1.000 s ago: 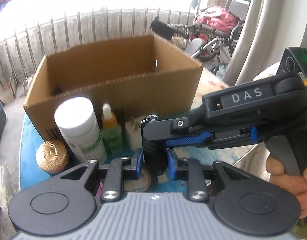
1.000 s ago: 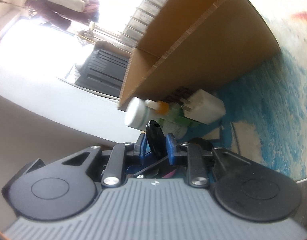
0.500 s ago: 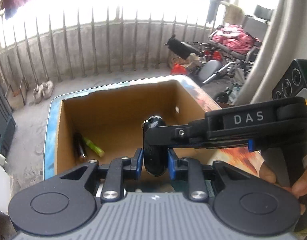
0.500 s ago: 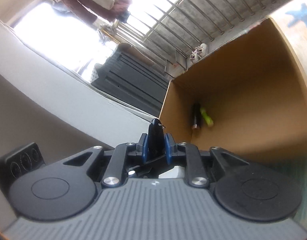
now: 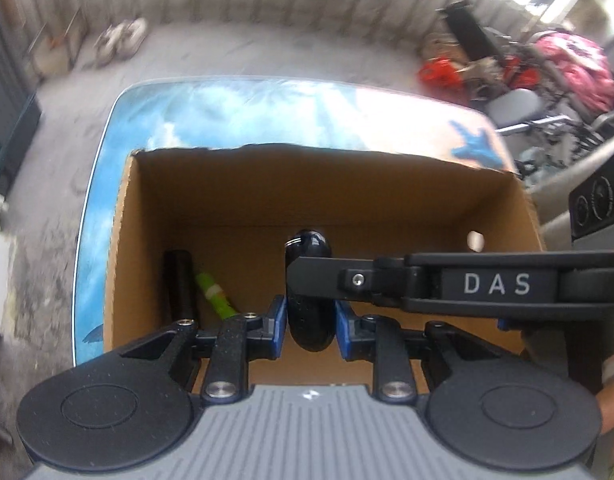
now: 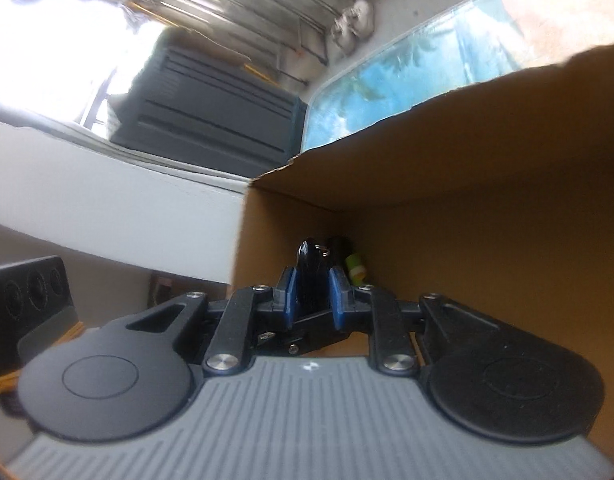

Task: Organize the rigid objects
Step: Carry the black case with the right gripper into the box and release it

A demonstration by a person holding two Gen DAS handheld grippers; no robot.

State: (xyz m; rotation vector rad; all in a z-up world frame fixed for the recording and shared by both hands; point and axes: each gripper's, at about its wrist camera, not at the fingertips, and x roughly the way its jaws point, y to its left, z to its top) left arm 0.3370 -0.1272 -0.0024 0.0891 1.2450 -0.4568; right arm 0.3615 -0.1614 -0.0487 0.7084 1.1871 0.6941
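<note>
Item: black key fob [image 5: 309,292], with small ring, clamped at once by left gripper [image 5: 309,322] and right gripper [image 6: 311,294], jaws pressed on it, over the open cardboard box [image 5: 123,216]. Box holds black tube [image 5: 181,284] and green pen [image 5: 215,294]; placement suggests drop-off among sorted items.

Both handheld tools share one build. The left tongs [image 5: 308,326] have black linkage arms fixed with silver screws, blue rubber pads [image 5: 275,330] on the fingertips, two round black discs and a ribbed grey housing with a small white logo. The right tongs [image 6: 312,298] match; from the side, their black body bears white letters "DAS" and a silver screw.
</note>
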